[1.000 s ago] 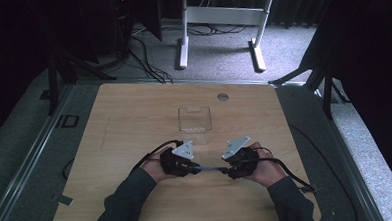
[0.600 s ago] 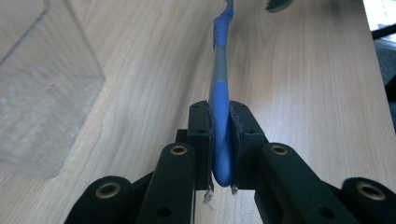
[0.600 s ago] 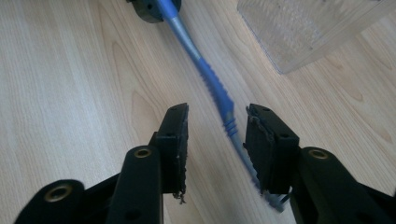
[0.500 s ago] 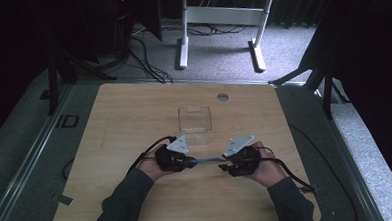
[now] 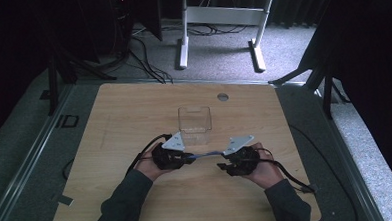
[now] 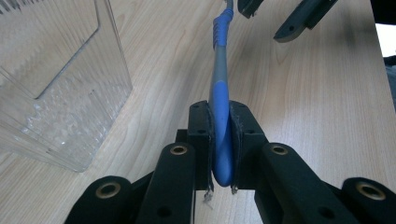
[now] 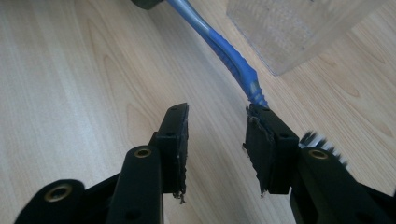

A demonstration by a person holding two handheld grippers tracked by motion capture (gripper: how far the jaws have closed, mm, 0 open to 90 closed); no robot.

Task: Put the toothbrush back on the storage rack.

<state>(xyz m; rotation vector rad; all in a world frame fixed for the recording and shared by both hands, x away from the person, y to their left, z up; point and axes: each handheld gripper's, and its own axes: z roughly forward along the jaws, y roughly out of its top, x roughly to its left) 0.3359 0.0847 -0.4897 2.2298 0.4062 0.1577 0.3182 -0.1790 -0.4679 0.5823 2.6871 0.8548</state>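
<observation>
A: Toothbrush (image 6: 220, 107) is hanging over the counter (image 5: 134, 108), and the left gripper (image 6: 221, 140) fingers are clenching its handle.
B: The right gripper (image 7: 217, 149) fingers are released beside the bristle end. Next, I think, it is dropping into the clear box (image 5: 195, 121).

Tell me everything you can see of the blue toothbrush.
The toothbrush looks like plastic: a blue handle with a grey middle stretch and a ribbed blue neck. Its white bristles peek out behind one jaw in the right gripper view. It is held roughly level just above the wooden table, stretched between the two hands, close in front of the clear plastic box. The left tongs are clamped on its handle end. The right tongs stand open, one jaw beside its neck.
</observation>
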